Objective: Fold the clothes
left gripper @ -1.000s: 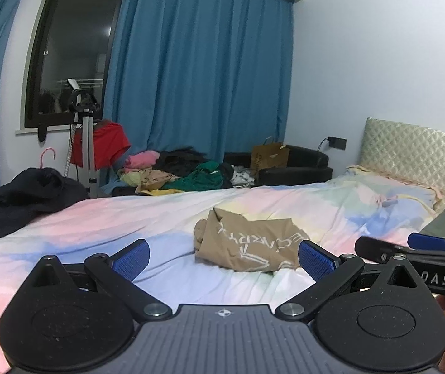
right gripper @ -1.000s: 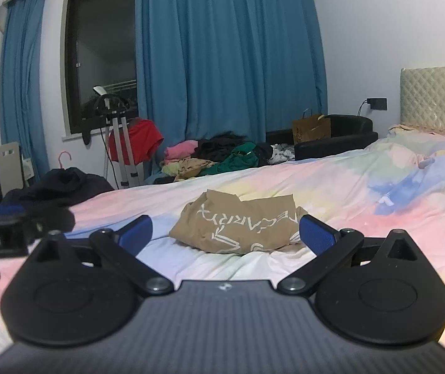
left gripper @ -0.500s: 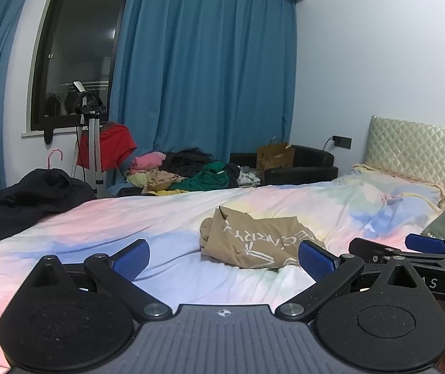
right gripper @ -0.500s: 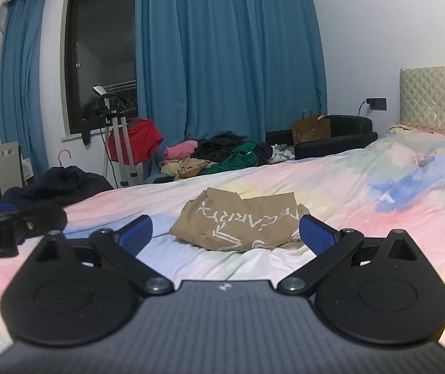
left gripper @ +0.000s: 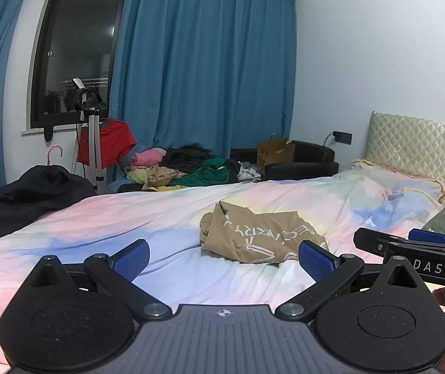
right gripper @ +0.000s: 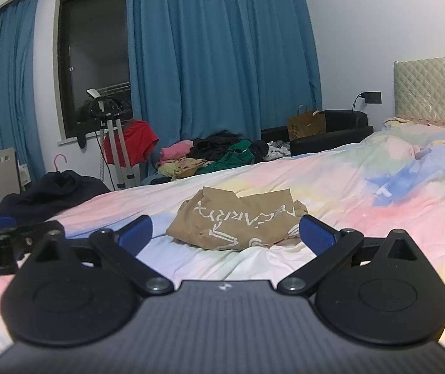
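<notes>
A wide bed (left gripper: 104, 218) in pastel sheets fills the room. Near its middle lies a crumpled tan shirt (left gripper: 258, 237), printed with white lettering I cannot quite read. The left gripper (left gripper: 224, 257) and right gripper (right gripper: 225, 233) hover short of it, jaws spread wide, empty.

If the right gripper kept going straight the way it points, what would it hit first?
Most likely the tan shirt, crumpled on the bed directly ahead of the right gripper, whose jaws are open. Nothing shows between them, though the depth is hard to judge.
</notes>
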